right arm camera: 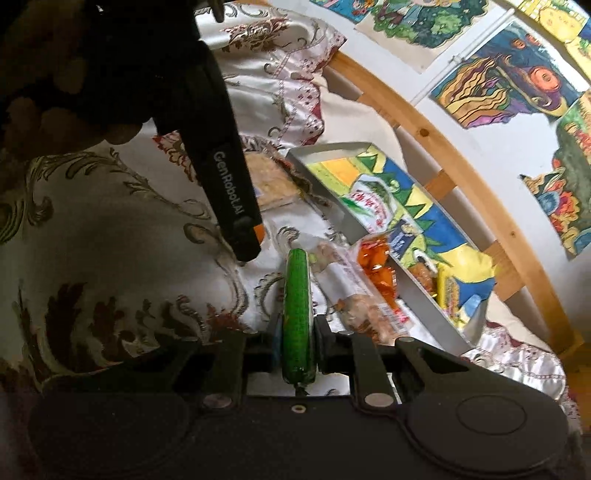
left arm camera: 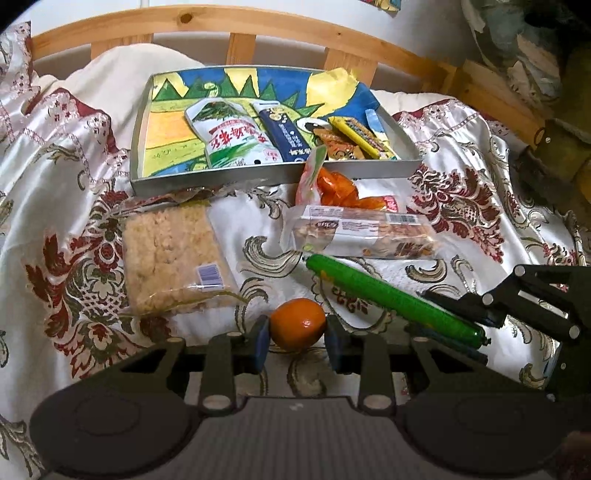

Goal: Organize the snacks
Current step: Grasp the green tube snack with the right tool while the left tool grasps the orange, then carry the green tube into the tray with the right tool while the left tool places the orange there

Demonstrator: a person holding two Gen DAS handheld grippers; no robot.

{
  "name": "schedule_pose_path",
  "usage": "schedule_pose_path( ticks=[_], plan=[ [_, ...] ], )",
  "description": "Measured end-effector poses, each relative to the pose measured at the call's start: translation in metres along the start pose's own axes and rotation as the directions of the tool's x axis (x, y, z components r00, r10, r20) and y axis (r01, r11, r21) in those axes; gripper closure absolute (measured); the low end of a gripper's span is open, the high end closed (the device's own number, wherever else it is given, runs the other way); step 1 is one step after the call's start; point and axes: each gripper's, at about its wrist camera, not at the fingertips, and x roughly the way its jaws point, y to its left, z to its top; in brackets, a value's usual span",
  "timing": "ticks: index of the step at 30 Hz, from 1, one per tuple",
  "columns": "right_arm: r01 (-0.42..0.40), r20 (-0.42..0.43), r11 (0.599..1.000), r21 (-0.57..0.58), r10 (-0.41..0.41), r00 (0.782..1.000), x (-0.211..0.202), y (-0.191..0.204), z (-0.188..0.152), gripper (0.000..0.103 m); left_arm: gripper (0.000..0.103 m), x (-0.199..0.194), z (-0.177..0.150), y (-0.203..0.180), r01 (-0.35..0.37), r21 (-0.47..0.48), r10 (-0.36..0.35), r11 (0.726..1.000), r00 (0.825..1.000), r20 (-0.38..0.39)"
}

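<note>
My left gripper (left arm camera: 297, 341) is shut on a small orange fruit (left arm camera: 297, 323), its blue pads pressing both sides just above the cloth. A long green stick snack (left arm camera: 391, 297) is clamped near its lower end by my right gripper (left arm camera: 458, 325); in the right wrist view the green stick (right arm camera: 295, 302) runs straight out between the pads of that gripper (right arm camera: 297, 339). Behind them stands a grey tray (left arm camera: 258, 179) lined with a coloured drawing, which holds a white pouch (left arm camera: 232, 134), a dark blue packet (left arm camera: 282, 131) and small yellow and orange packets.
On the patterned satin cloth (left arm camera: 74, 221) lie a rice-crisp pack (left arm camera: 173, 258), a nut-bar wrapper (left arm camera: 362, 230) and an orange snack bag (left arm camera: 332, 188) against the tray's front wall. A wooden bed rail (left arm camera: 258, 26) runs behind. The left gripper's body (right arm camera: 221, 177) crosses the right wrist view.
</note>
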Motion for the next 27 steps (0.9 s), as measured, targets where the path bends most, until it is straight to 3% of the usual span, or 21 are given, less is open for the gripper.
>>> schedule_pose_path(
  ticks=[4,15,27],
  plan=[
    [0.013,0.026,1.000,0.018,-0.013,1.000,-0.007,-0.006,0.002,0.085,0.068,-0.006,0.001,0.000,0.015,-0.023,-0.014,1.000,1.000,0.013],
    [0.089,0.115,0.995,0.054,-0.095,0.989,-0.027,-0.021,0.008,0.085,0.068,-0.030,0.019,0.005,-0.035,-0.055,0.041,0.998,0.993,0.113],
    [0.166,0.186,0.983,0.083,-0.179,0.966,-0.015,-0.073,0.036,0.085,0.068,-0.045,0.083,0.020,-0.109,-0.114,0.132,0.988,0.967,0.218]
  ],
)
